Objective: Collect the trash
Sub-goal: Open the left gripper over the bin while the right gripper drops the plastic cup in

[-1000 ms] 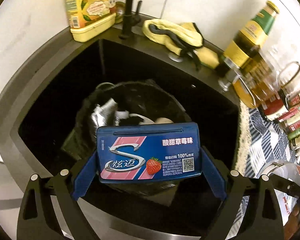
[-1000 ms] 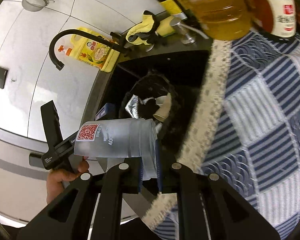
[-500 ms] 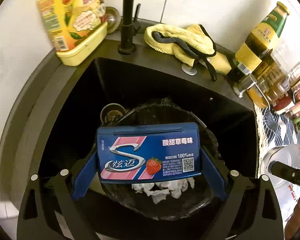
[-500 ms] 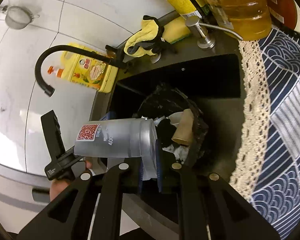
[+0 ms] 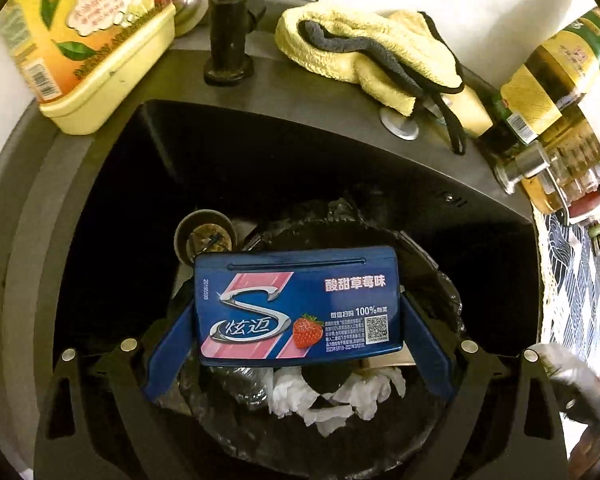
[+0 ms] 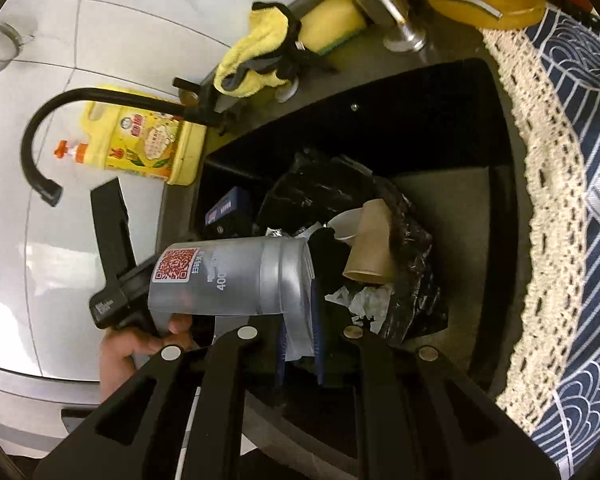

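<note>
My left gripper [image 5: 298, 334] is shut on a blue gum box [image 5: 298, 306] with a strawberry picture, held over a black-bagged trash bin [image 5: 440, 280] in the dark sink. The bin holds white tissue [image 5: 352, 396]. My right gripper [image 6: 300, 332] is shut on the rim of a clear plastic cup [image 6: 228, 280] with a red QR label, held sideways at the sink's near edge beside the bin [image 6: 416, 248]. A cardboard tube [image 6: 374, 248] and tissue [image 6: 364, 298] lie in the bin. The gum box [image 6: 226, 210] also shows in the right wrist view.
A black faucet [image 5: 228, 20], yellow detergent bottle [image 5: 88, 40] and yellow cloth [image 5: 364, 52] sit behind the sink [image 5: 100, 208]. Oil and sauce bottles [image 5: 556, 80] stand at the right. A blue patterned cloth with lace edge [image 6: 560, 200] covers the counter right of the sink. A drain strainer [image 5: 204, 236] is beside the bin.
Both grippers have moved forward and lower toward the bin. The sink, faucet and cloth loom larger. Each still grips its item.
</note>
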The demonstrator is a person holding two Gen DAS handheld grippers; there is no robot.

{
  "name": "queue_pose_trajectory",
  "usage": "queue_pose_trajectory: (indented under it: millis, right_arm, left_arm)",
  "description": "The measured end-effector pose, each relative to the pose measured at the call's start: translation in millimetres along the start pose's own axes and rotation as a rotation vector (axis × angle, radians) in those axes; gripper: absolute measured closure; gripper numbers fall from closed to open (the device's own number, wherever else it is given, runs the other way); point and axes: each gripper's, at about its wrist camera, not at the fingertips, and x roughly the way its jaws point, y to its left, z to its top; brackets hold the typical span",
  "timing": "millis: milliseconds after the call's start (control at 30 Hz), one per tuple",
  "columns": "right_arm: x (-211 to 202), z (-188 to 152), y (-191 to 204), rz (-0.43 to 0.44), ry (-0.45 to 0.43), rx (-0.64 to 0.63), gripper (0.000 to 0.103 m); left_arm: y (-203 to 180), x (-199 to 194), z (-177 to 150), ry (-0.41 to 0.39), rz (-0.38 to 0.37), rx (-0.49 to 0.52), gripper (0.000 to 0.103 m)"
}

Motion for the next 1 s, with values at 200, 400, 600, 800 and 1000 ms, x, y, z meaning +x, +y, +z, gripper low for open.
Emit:
queue_pose_trajectory:
  millis: [200,400,600,800,1000]
  right_arm:
    - [21.6,-3.6,-1.6,-0.046,0.054,-0.001,0.09]
    - [34.5,-3.8,0.7,-0.043,0.093,-0.021,0.059]
    - [32.5,-3.3,6.3,-0.029,0.091,-0.043,0.059]
    - [19.1,-5.3,9.3,-0.019,0.062,-0.045,0.059]
    - [-2.5,-13.1,12.0,-0.02,0.018,-0.058,0.059]
  left_arm:
    - [1.5,6.9,5.6,0.044,-0.043,-0.029,0.011]
    - [1.4,1.5,6.0,0.037,-0.036,-0.048,0.011]
    - [7.6,-6.6,2.3,0.035,-0.016,-0.067,0.011]
    - [7.3,-17.2,-4.3,0.02,-0.011,-0.073,0.011]
    - [-2.7,-29.0,-19.3,-0.007,-0.026,-0.062,0.011]
